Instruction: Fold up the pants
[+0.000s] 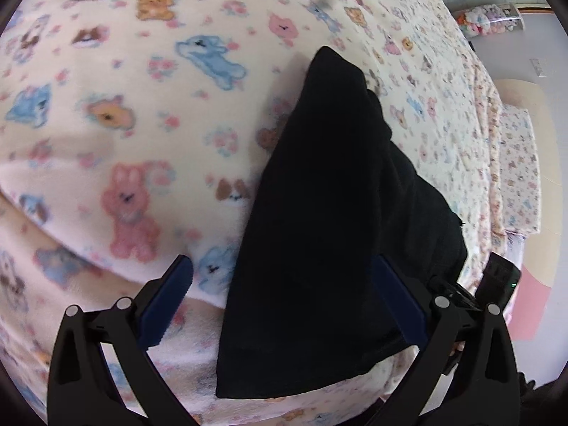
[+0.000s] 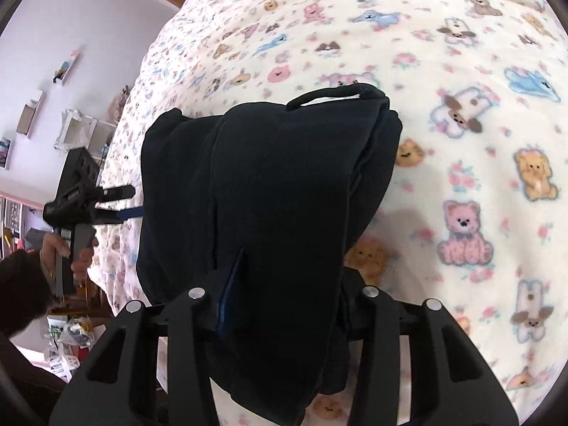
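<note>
Left wrist view showed the bed (image 1: 117,113), covered by a cream fleece blanket (image 1: 408,28) printed with pink, blue and orange animals, filling most of the frame. The black pants (image 1: 330,220) lay folded in a thick stack on the blanket, near the bed's edge. The left gripper (image 1: 284,284) stood wide open over the near end of the pants: one blue pad was clear of the cloth on the blanket side, the other rested against the pants' opposite side. It had hold of nothing.

Right wrist view showed the pants (image 2: 269,184) draped over the right gripper (image 2: 284,284), their far fold resting on the blanket (image 2: 479,71). One blue pad pressed into the cloth; the other finger was hidden beneath the fabric, so whether the gripper was clamped could not be determined. The left gripper (image 2: 124,202) appeared beside the pants, near the bed's edge, held in the person's hand (image 2: 60,248).
</note>
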A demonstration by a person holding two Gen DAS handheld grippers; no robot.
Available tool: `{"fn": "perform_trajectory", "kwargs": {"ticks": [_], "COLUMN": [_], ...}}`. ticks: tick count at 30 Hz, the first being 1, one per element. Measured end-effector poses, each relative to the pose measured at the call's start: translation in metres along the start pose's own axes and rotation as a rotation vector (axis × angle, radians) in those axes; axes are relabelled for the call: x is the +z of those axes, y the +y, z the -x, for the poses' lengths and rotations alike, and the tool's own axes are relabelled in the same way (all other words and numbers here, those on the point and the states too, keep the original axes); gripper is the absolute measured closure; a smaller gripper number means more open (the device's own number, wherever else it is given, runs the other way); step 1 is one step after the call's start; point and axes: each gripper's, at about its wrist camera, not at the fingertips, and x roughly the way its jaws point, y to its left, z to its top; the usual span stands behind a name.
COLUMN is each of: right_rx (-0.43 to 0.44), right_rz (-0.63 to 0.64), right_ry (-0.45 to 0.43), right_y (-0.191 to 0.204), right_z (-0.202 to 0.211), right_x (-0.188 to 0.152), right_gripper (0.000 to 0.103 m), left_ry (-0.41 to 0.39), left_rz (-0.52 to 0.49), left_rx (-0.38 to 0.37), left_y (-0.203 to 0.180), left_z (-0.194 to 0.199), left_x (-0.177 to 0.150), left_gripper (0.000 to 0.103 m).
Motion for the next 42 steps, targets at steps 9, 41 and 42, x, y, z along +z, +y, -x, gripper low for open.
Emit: {"fn": "perform_trajectory", "kwargs": {"ticks": [9, 41, 42], "right_rx": [0.005, 0.151, 0.169], "right_rz": [-0.030, -0.241, -0.258], "right_ry": [0.012, -0.088, -0.100], "right_y": [-0.004, -0.025, -0.026], "right_z": [-0.001, 0.010, 0.012], "right_x": [-0.001, -0.009, -0.009], "right_gripper": [0.058, 0.071, 0.072], "left_ry": [0.100, -0.075, -0.081], "left_rz": [0.123, -0.113, -0.116], "left_rx": [-0.184, -0.119, -0.126], "left_y": [0.010, -0.040, -0.042], "left_z": [-0.023, 0.010, 0.012], "left_x": [0.029, -0.015, -0.016], "left_gripper": [0.003, 0.087, 0.087]}}
